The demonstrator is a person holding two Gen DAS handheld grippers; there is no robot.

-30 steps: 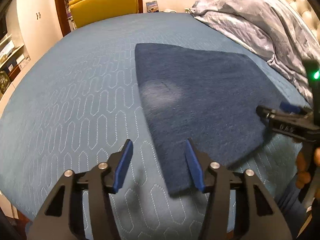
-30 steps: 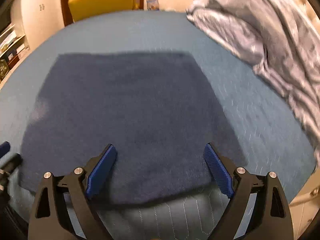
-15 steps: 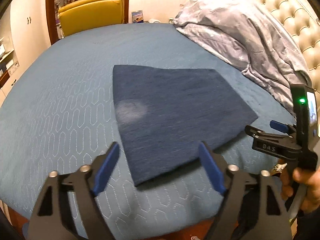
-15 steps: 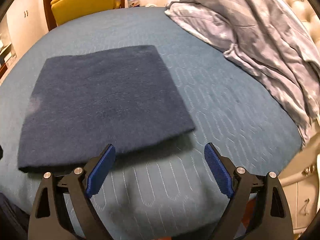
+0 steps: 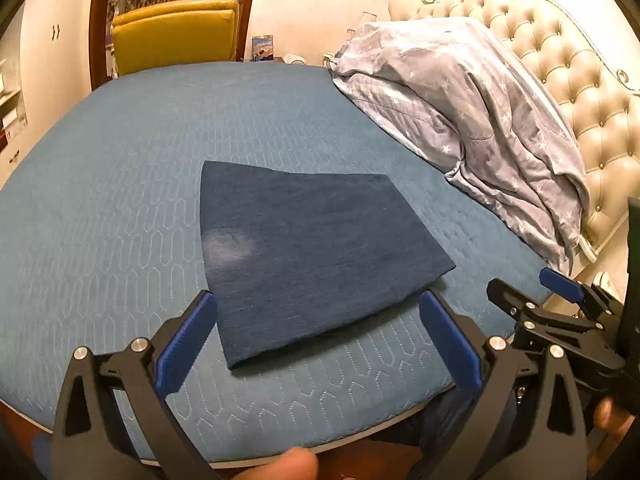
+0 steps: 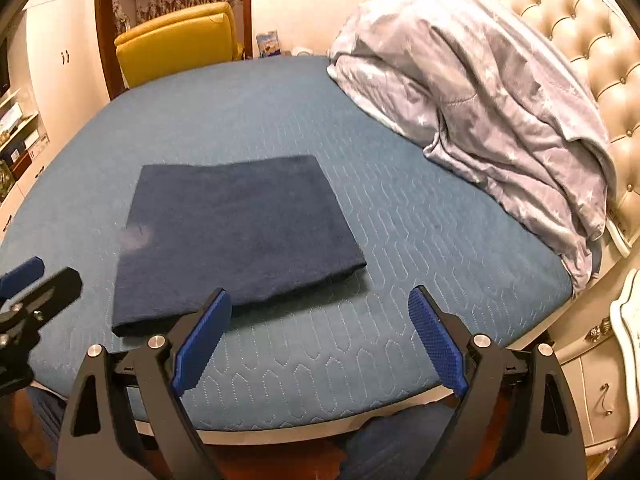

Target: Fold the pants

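Note:
The dark blue pants (image 5: 312, 248) lie flat on the bed as a folded rectangle with a pale worn patch near the left edge; the right wrist view has them (image 6: 236, 240) left of centre. My left gripper (image 5: 316, 308) hovers above and in front of the pants' near edge. Its jaws are opening wide and the pads touch nothing. My right gripper (image 6: 320, 300) is open over the bare bedcover to the right of the pants, holding nothing. Each gripper shows at the edge of the other's view: the right gripper (image 5: 520, 284) and the left gripper (image 6: 52, 272).
The bed has a teal quilted cover (image 5: 120, 200), and its near edge runs just below the grippers. A crumpled grey star-print duvet (image 5: 460, 100) lies against the tufted headboard (image 5: 580, 80). A yellow chair (image 5: 176, 36) stands beyond the bed, a white nightstand (image 6: 600, 360) at the right.
Both grippers have drawn back and up from the pants, so more of the bed shows. The left jaws have spread much wider. The pants have stayed folded in place.

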